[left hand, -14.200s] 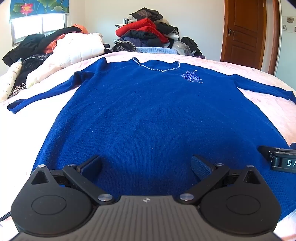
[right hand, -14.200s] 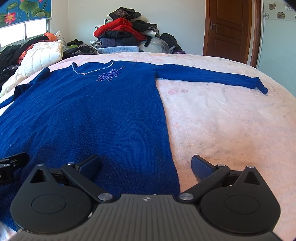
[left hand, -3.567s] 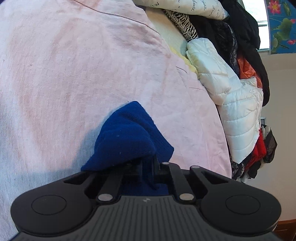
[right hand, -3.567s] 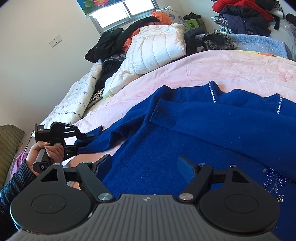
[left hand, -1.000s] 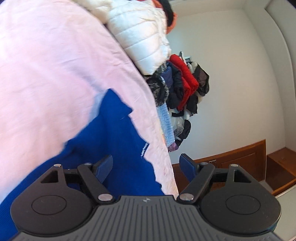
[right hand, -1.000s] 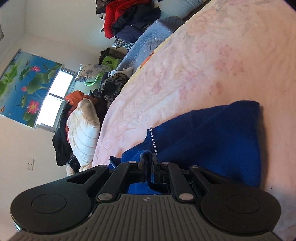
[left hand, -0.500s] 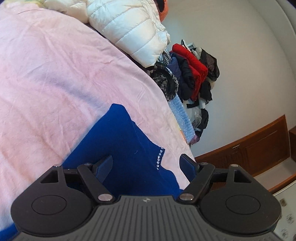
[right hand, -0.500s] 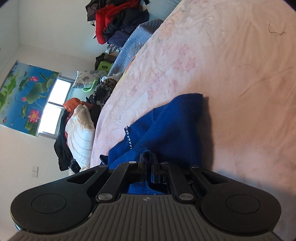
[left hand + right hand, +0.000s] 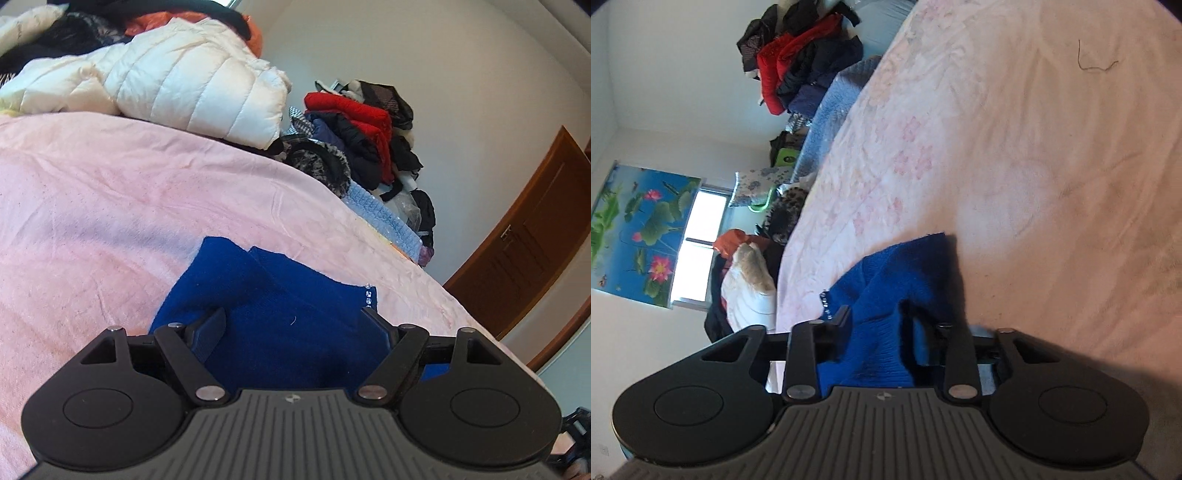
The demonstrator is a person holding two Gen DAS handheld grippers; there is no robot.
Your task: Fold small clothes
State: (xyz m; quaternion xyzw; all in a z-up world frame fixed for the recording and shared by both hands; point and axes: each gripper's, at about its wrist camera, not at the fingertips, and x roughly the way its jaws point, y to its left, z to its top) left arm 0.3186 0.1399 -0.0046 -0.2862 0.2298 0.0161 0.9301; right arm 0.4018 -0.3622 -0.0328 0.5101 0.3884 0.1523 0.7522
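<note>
Blue knit, folded up: the sweater (image 9: 280, 306) lay bunched on the pink bedsheet (image 9: 92, 206), near the edge of the bed that faces the wooden door (image 9: 532, 251). Its beaded neckline (image 9: 368, 295) showed at the corner of the sweater nearest the door.

Your left gripper (image 9: 295, 325) sat over the sweater with its jaws spread wide. Cloth lay between the fingers, but neither pad pressed on it, so nothing was held.

Your right gripper (image 9: 882, 325) was rolled well over on its side above the sweater (image 9: 905, 273), and its jaws were opening. A fold of the knit stood between the fingers. Whether the pads were still touching the fold, I couldn't tell.

Beyond the sweater, away from you: a white puffer jacket (image 9: 192, 77) on the far edge of the bed, with dark and orange clothes behind it. Further along that edge, toward the door, a pile of red and black clothes (image 9: 365, 122) stood against the wall, with a light blue knit (image 9: 384, 218) below it. In the right wrist view a window with a lotus-print blind (image 9: 639, 229) showed past the jacket.
</note>
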